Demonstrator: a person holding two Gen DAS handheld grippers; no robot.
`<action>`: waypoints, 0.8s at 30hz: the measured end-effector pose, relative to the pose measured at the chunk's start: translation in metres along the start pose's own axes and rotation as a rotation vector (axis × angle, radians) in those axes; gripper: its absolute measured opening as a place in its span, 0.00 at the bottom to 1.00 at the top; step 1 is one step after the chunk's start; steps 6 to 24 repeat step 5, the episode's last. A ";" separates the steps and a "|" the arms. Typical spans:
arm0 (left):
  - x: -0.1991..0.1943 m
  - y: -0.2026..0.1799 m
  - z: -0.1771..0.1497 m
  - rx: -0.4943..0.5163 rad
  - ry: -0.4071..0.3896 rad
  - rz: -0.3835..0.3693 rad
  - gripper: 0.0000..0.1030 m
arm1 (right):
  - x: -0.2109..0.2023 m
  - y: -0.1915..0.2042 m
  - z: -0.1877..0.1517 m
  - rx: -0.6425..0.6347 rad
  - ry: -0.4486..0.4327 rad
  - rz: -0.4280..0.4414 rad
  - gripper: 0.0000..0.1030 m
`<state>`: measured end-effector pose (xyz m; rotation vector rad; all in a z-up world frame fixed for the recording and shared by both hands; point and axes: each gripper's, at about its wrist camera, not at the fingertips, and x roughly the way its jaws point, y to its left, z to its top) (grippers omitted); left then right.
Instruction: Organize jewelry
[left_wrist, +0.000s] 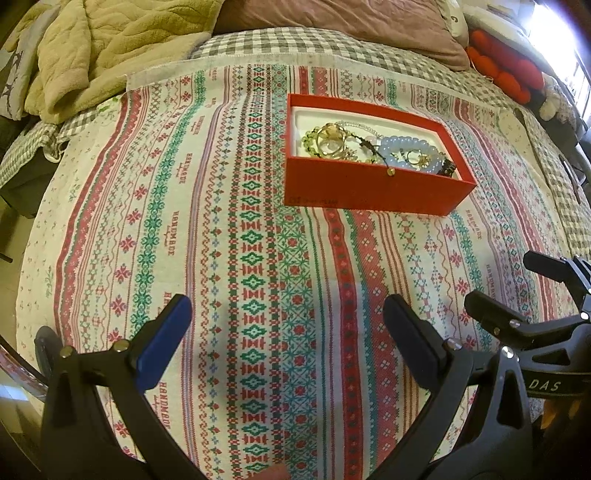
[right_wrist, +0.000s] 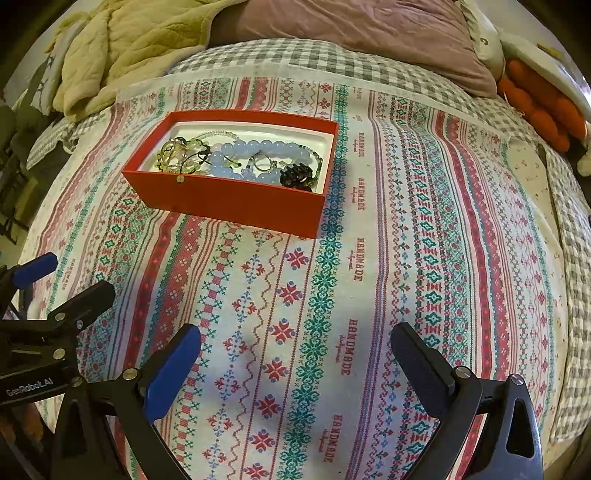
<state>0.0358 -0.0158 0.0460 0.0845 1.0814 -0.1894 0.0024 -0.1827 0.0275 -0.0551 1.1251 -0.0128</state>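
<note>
Red box sits lidless on the patterned cloth over the bed, toward the far side. Inside, all heaped together: blue bead bracelet, green bead strand, gold rings, a dark piece at the right end. One small bead hangs over the near wall. No jewelry lies loose on the cloth.

Left claw and right claw both hover near, spread wide, holding nothing.

Judgement: pieces already lie in the box; this fits either a gathered finish or a tangle waiting to be sorted. Any grasp in there wants one strand pinched alone, since cords cross the beads.
</note>
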 end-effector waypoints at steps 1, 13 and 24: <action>0.001 0.000 -0.001 -0.001 0.002 0.003 1.00 | 0.001 0.001 -0.001 -0.002 -0.004 -0.004 1.00; 0.014 0.006 -0.014 -0.020 -0.007 0.042 1.00 | 0.010 0.007 -0.009 0.014 -0.041 -0.019 1.00; 0.014 0.006 -0.014 -0.020 -0.007 0.042 1.00 | 0.010 0.007 -0.009 0.014 -0.041 -0.019 1.00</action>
